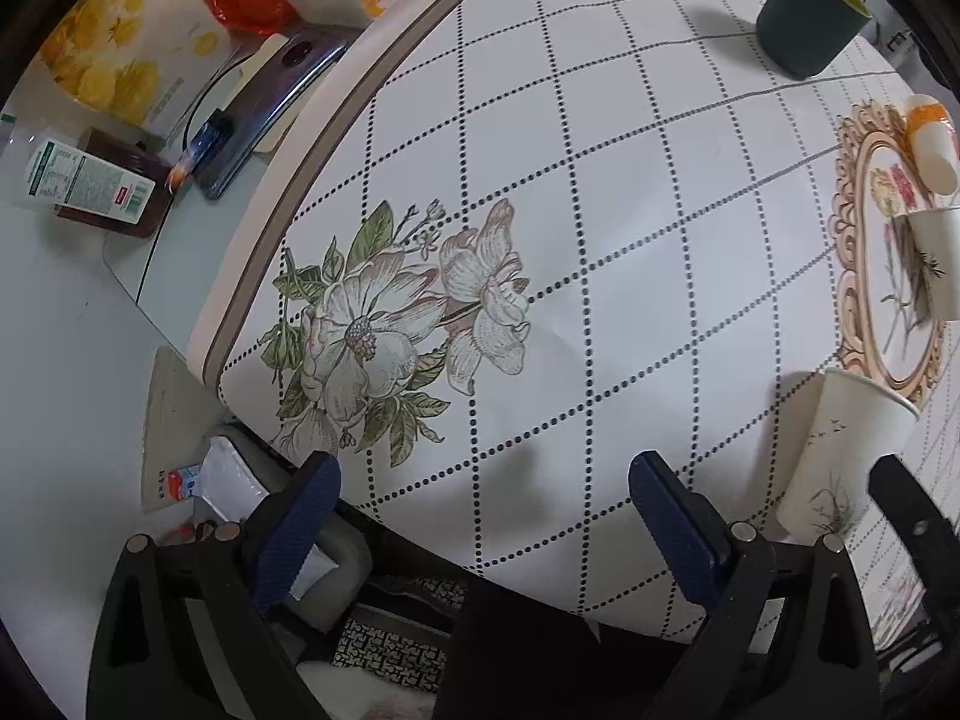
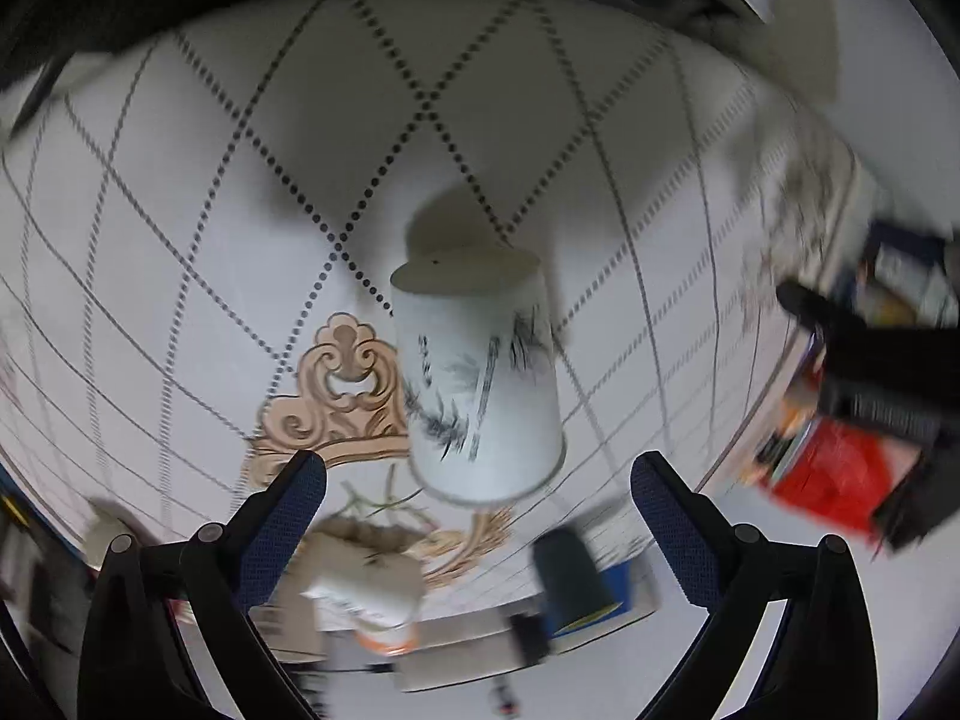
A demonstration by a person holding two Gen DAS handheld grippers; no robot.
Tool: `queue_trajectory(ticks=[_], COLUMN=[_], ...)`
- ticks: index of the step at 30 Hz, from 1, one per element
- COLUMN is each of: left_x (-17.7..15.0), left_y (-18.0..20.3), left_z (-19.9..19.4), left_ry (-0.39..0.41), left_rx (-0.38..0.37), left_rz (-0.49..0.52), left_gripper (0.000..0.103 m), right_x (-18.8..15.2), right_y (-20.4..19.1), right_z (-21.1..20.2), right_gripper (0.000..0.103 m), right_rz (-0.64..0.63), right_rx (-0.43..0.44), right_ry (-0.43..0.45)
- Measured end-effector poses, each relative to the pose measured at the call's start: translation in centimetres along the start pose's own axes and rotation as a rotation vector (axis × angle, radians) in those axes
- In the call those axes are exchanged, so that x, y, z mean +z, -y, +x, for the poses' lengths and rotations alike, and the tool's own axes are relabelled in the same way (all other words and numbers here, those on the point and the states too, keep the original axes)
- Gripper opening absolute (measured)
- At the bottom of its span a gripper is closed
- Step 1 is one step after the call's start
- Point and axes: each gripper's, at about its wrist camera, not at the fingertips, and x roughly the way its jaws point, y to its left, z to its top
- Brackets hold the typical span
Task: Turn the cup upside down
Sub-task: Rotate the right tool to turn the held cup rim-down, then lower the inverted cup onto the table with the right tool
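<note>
On the left, the left gripper (image 1: 480,516) hangs over the bench (image 1: 600,180) edge, fingers spread wide and empty. To its right the cup (image 1: 840,456) stands on the bench beside the right gripper (image 2: 479,510), whose fingers are also released wide, touching nothing. The right view is upended and blurred, so cup orientation is uncertain. Risk: a light paper cup could tip or crush under a hurried, off-centre grasp.

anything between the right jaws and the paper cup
Nothing visible does. The right gripper is open, and the paper cup stands just beyond its fingertips on the tablecloth, with no object between them.
</note>
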Motion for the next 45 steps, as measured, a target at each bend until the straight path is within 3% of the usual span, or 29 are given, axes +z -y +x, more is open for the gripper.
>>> queue_trajectory(ticks=[12,15,17,19,25,29,37,45], left_x=[-0.2,-0.2,-0.1,-0.1,0.0,-0.1,0.0,0.4], left_y=[-0.7,-0.5,-0.3,0.1,1.0,1.6,2.8,4.8], left_z=[1.0,0.8,0.7,0.5,0.1,-0.1,-1.3,-2.7], left_ry=[-0.024,-0.023,-0.02,-0.019,-0.016,-0.012,0.011,0.047], left_rx=[0.022,0.02,0.023,0.024,0.029,0.035,0.043,0.048], left_rz=[-0.007,-0.006,-0.001,0.004,0.018,0.034,0.068,0.133], left_gripper=[0.099,0.099,0.099,0.099,0.099,0.099,0.099,0.099], right_x=[1.4,1.5,1.6,1.6,0.9,0.6,-2.5,-7.6], right_y=[-1.2,-1.1,-0.9,-0.7,0.0,1.3,6.2,6.8], right_z=[2.4,2.6,2.9,3.1,3.7,3.9,4.6,6.6], right_gripper=[0.102,0.095,0.084,0.068,0.066,0.065,0.065,0.065], right_rz=[-0.186,-0.181,-0.168,-0.143,-0.061,0.06,0.521,0.97], right_rx=[-0.049,-0.043,-0.039,-0.033,-0.019,0.044,0.242,0.518], right_ry=[0.049,0.051,0.056,0.052,0.065,0.045,0.014,-0.051])
